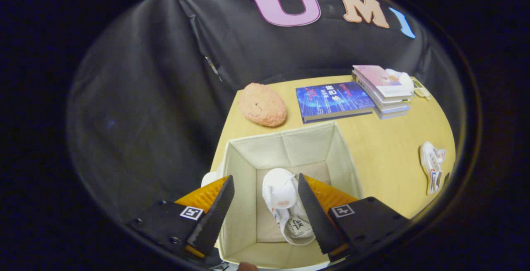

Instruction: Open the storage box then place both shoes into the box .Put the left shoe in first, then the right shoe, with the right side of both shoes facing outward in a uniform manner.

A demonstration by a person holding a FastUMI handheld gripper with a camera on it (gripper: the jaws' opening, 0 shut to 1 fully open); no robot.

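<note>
Now w/ one shoe (285,205) lying in the open box (290,142) between the spread, empty tongs (265,205), the other shoe (431,166) sits well off to the right on the worktop (385,138), long axis running roughly toward/away from the tongs.

Claw (265,198) pointed steeply downward, its two fingers (215,215) spread wide apart, gripping nothing and pressing on nothing.

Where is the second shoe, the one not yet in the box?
The second shoe lies on the wooden table, apart from the open storage box, near the table's edge.
</note>
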